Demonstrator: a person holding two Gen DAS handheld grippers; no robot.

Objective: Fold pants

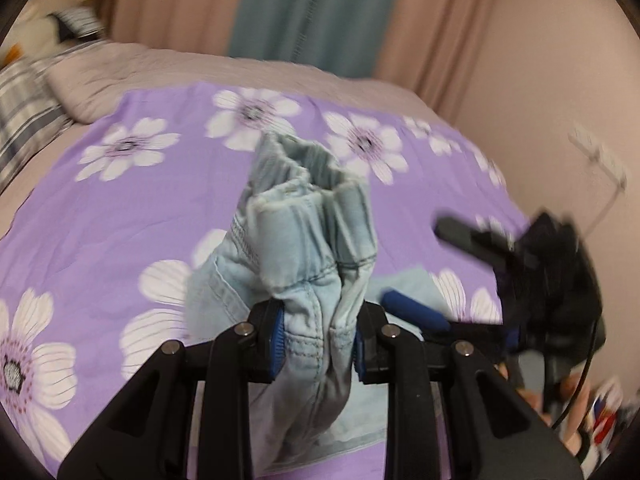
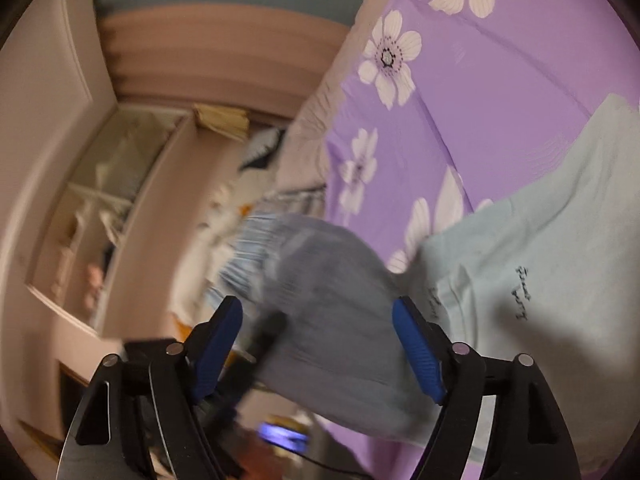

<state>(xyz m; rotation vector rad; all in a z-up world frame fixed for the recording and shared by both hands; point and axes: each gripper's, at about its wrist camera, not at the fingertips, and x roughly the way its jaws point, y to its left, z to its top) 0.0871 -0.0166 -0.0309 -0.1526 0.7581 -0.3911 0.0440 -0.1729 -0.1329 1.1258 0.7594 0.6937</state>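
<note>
Left wrist view: the left gripper sits at the bottom centre of the frame, its blue pads pressed on a bunched fold of the light blue denim pants. The gathered elastic waistband stands up above the jaws toward the middle of the frame, and more of the denim hangs below the pads. Behind it spreads a purple bedsheet printed with white flowers, with a pinkish-grey quilt along its upper edge and a striped pillow at the far left. Pink and teal curtains fill the top of the frame. At the right edge, blurred, the right gripper shows with its fingers spread apart, one blue pad low near the pants and one black finger higher up.

Right wrist view: the picture is rolled, so the bedsheet occupies the upper right. The right gripper has its jaws wide open, the blue pads well apart; the blurred denim lies between and beyond them, and neither pad presses on it. A pale mint garment with small dark lettering lies on the sheet at the right. A glass-fronted cabinet stands at the left.
</note>
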